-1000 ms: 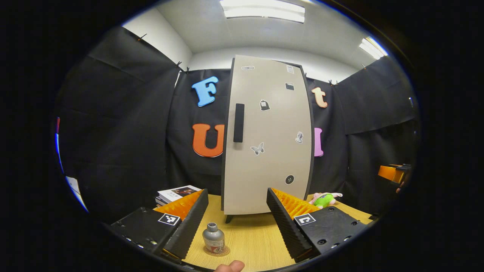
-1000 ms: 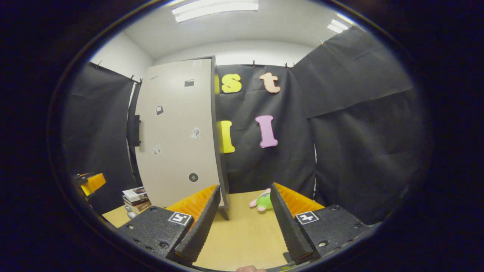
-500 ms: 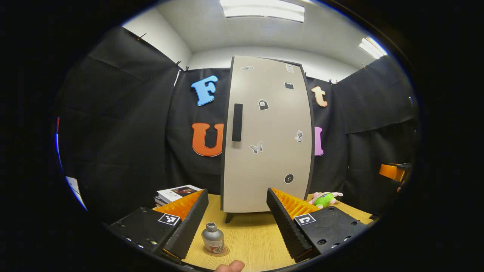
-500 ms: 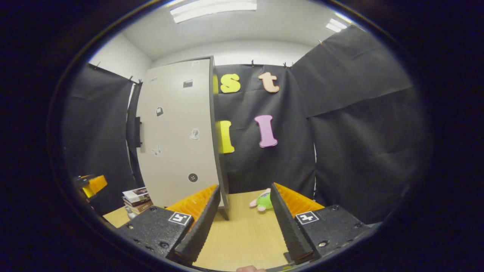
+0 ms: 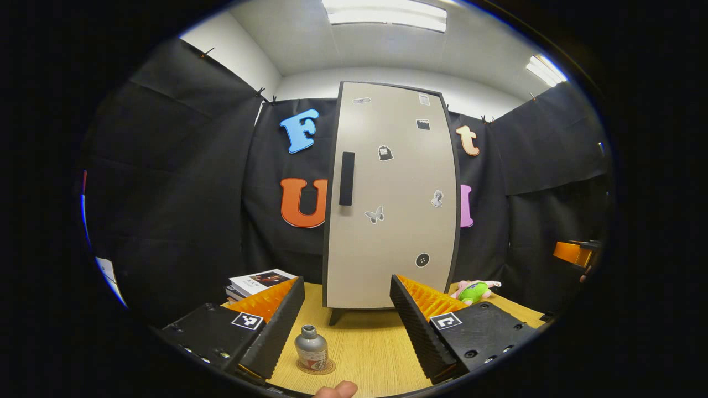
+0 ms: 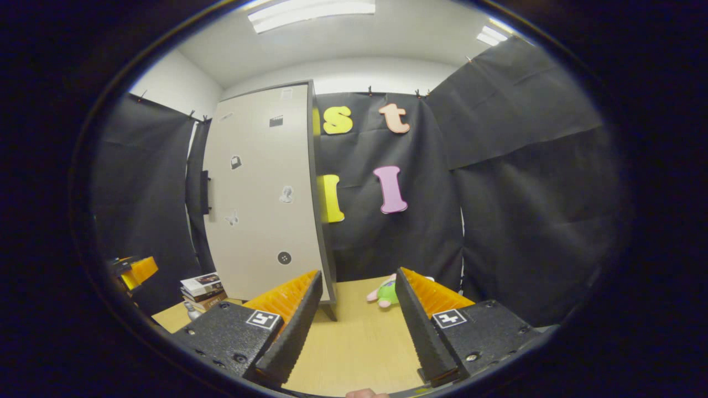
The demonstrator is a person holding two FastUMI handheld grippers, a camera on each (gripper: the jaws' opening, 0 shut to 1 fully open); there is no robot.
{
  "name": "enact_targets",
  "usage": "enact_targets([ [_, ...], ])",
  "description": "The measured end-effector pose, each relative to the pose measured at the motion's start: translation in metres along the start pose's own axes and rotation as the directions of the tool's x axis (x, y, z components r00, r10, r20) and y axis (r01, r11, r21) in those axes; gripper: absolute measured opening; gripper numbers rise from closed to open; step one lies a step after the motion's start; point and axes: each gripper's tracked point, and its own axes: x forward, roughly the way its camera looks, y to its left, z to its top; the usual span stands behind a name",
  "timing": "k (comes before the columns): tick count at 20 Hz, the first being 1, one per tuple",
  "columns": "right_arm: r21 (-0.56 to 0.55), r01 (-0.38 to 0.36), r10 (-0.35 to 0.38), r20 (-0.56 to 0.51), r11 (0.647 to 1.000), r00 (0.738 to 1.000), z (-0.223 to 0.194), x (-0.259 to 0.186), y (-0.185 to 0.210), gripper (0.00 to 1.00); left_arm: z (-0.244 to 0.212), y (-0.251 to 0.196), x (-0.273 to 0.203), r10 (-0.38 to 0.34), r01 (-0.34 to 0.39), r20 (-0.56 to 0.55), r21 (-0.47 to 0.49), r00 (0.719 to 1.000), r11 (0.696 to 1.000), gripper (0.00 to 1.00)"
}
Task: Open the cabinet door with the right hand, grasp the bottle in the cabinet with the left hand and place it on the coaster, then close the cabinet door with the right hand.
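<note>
On the pale wooden table (image 5: 365, 348), the small grey metal bottle (image 5: 311, 348) stands upright on a round brown coaster (image 5: 316, 366), just inside the left gripper (image 5: 347, 320), whose fingers are spread and touch nothing. Behind it the tall beige cabinet door (image 5: 392, 199) with its black handle (image 5: 347, 178) looks closed, hiding the inside. Level above the table, the right gripper (image 6: 358, 315) is also spread and empty; a green plush toy (image 6: 387, 293) is partly hidden behind one finger.

Bottle (image 5: 311, 347) on coaster (image 5: 316, 367), before cabinet (image 5: 390, 199); books (image 5: 258, 282) left.
</note>
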Motion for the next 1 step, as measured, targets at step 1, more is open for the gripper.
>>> enact_targets([
  [1, 0.000, -0.001, 0.001, 0.000, 1.000, 1.000, 0.0005, -0.0006, 0.0000, 0.86, 0.0001, 0.0005, -0.0002, -0.001, 0.001, 0.001, 0.001, 1.000, 1.000, 0.94],
])
